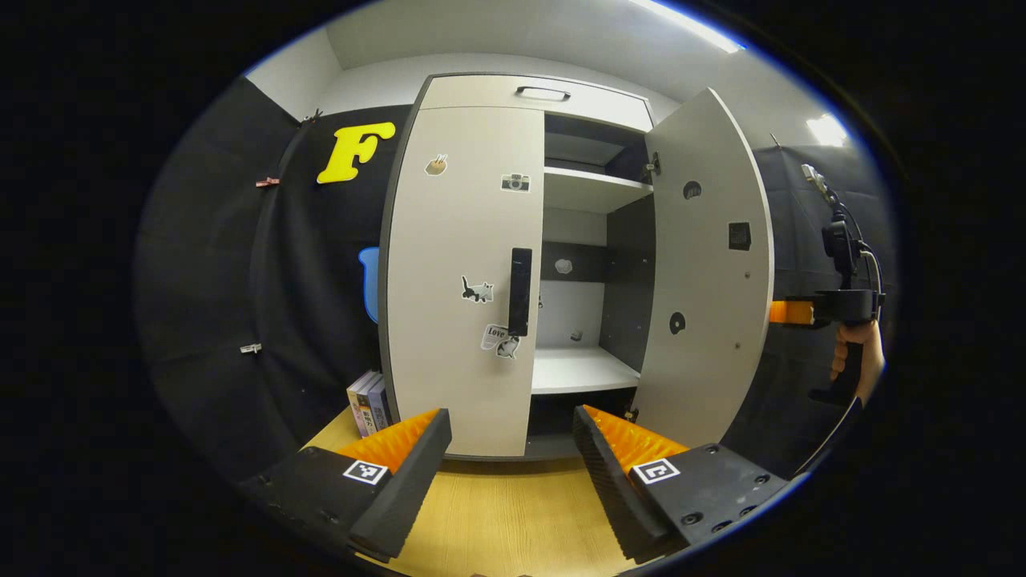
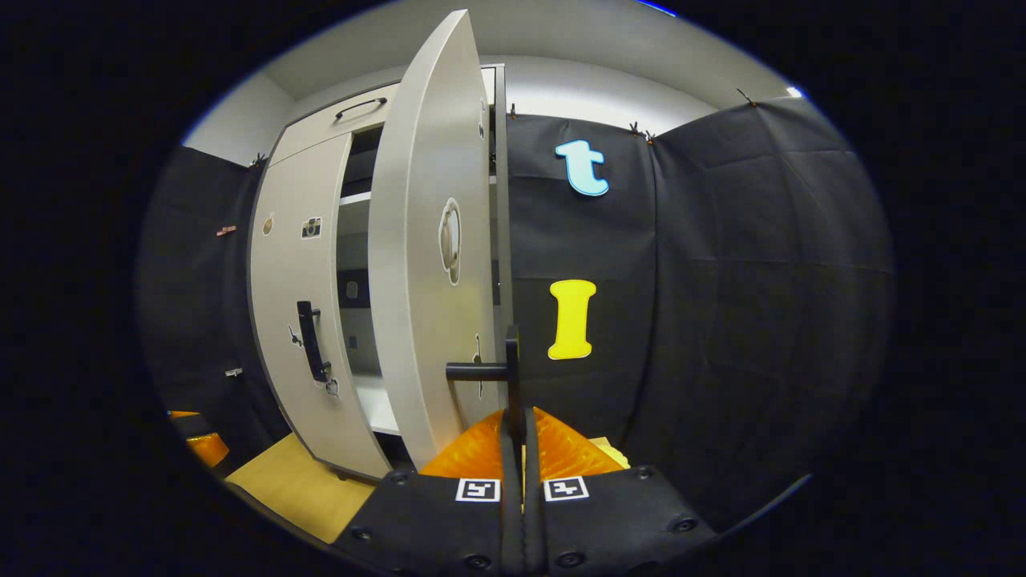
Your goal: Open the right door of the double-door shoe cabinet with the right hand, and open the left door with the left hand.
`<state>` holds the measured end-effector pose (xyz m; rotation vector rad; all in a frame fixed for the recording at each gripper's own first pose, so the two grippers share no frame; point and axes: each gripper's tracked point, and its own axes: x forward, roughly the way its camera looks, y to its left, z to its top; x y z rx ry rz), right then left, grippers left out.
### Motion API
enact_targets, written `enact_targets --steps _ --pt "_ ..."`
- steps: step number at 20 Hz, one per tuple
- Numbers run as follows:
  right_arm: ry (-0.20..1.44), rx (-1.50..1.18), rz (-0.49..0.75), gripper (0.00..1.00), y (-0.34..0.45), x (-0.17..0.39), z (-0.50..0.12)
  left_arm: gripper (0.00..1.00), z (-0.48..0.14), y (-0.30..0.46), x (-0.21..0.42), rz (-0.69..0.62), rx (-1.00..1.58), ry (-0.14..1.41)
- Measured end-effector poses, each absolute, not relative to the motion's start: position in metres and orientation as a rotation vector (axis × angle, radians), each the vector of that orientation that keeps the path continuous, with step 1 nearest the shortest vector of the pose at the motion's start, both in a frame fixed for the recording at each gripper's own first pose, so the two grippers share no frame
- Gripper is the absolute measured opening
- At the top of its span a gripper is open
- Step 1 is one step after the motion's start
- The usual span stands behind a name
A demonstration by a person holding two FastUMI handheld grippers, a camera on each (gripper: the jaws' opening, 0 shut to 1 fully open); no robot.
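Here, with the right door point(image 1: 709, 264) swung wide and the right claw point(image 2: 521, 437) pressed together on its handle point(image 2: 510, 369), the spread left claw point(image 1: 513, 449) faces the shut left door's point(image 1: 461, 280) upright handle point(image 1: 519, 291) at twelve o'clock.

The right door point(image 1: 709, 264) hides the right tool's tips in the left gripper view. The books point(image 1: 369, 401) are half behind the left door point(image 1: 465, 280). Stickers point(image 1: 478, 290) are too small to make out.
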<state>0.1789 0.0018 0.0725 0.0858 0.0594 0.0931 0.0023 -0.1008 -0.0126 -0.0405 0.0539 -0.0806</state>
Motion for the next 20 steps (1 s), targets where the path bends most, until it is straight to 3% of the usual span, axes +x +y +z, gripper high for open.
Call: enact_targets --steps 5,10,13,14,15,16,18,20 --pt "0.050 0.055 0.073 0.05 -0.004 0.173 0.071 0.95 -0.014 -0.098 0.006 -0.063 -0.043 0.060" --pt "0.079 -0.032 0.062 0.14 -0.017 0.159 0.055 0.95 -0.014 -0.090 0.019 -0.042 -0.017 0.055" --pt "0.107 -0.013 0.037 0.36 -0.022 0.143 0.043 0.95 -0.003 -0.083 0.033 -0.026 0.001 0.030" --pt "0.112 0.002 0.037 0.57 -0.022 0.141 0.038 0.95 0.002 -0.081 0.040 -0.022 0.005 0.019" --pt "0.120 0.013 0.037 0.65 -0.023 0.137 0.033 0.95 0.007 -0.079 0.046 -0.014 0.009 0.009" --pt "0.131 0.022 0.031 0.86 -0.026 0.133 0.027 0.95 0.014 -0.076 0.052 -0.004 0.012 -0.007" --pt "0.147 0.031 -0.001 0.99 -0.035 0.125 0.018 0.95 0.029 -0.076 0.067 0.002 0.024 -0.045" --pt "0.149 0.042 -0.026 1.00 -0.041 0.120 0.012 0.95 0.041 -0.076 0.085 0.003 0.042 -0.069"
